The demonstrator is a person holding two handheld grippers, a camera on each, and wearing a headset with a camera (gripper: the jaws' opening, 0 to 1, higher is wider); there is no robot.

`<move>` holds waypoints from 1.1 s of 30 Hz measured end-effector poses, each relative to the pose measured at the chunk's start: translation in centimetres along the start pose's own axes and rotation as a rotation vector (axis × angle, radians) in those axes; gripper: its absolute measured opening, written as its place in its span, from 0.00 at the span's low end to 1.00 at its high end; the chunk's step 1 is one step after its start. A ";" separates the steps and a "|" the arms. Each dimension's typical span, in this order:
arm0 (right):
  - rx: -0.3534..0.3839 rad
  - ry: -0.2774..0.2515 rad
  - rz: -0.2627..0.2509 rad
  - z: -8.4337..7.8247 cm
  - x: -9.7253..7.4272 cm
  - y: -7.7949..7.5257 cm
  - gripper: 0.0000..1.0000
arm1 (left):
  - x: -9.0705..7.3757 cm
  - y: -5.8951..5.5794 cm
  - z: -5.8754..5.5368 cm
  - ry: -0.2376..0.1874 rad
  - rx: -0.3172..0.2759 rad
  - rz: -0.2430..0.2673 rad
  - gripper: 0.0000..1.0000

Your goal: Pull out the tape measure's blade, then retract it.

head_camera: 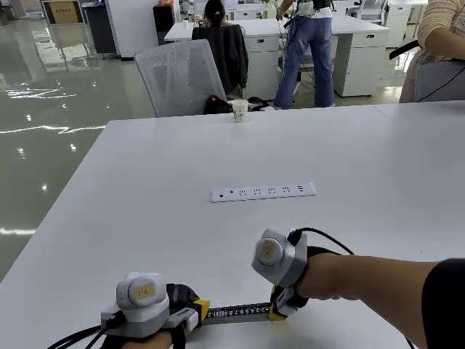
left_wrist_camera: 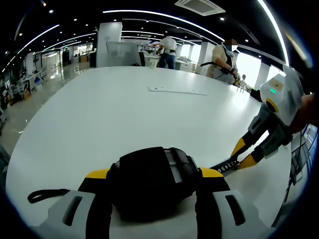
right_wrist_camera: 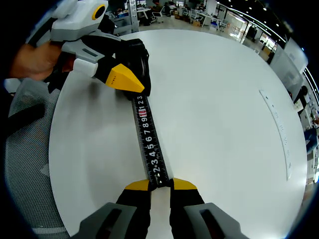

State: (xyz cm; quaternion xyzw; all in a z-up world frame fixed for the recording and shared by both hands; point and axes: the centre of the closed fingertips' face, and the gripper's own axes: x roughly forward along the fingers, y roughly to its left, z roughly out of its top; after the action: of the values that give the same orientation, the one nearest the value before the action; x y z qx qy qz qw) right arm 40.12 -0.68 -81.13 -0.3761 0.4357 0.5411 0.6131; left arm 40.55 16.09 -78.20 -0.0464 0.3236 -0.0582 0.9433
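Standing by the far edge, I saw both grippers working low at the near edge of the white surface [head_camera: 145,189]. The left gripper [left_wrist_camera: 154,174] was clenched around the black case of the tape measure [head_camera: 182,297], its yellow-tipped jaws pressing the case from either side while the case rested on the surface toward the near left corner. The right gripper [right_wrist_camera: 160,185] was pinched tight on the free end of the blade [right_wrist_camera: 148,137], its two jaws meeting over the tip. Between them a short stretch of blade lay out, flat and close to the surface, with its printed numbers facing up. Its long axis ran roughly along the near edge, from the case on the person's left to the held tip on the right. So the case lay straight down the blade from the right gripper, and that gripper was the one placed to do the travelling. To my eye, a longer pull meant drawing it on along that same line, away from the left one; retracting meant easing it back toward the case. Further in, a white power strip [head_camera: 264,192] lay mid-surface, well apart from the work.
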 end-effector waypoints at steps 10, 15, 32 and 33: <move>-0.020 -0.010 0.003 0.3 0.0 0.0 0.11 | 0.1 0.1 0.0 -0.001 0.000 -0.001 0.63; -0.038 -0.022 0.007 0.5 0.1 0.0 0.11 | 0.1 0.1 0.0 0.000 0.000 -0.001 0.63; -0.032 -0.031 0.007 1.2 0.3 0.2 0.11 | 0.1 0.1 0.0 0.001 -0.001 -0.002 0.63; -0.032 -0.032 0.007 1.2 0.3 0.2 0.11 | 0.1 0.1 0.0 0.001 -0.001 -0.002 0.63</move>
State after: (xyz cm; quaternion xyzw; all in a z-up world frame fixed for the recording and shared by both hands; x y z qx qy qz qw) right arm 40.10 0.59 -81.03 -0.3755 0.4184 0.5562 0.6120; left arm 40.63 16.22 -78.24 -0.0473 0.3239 -0.0592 0.9430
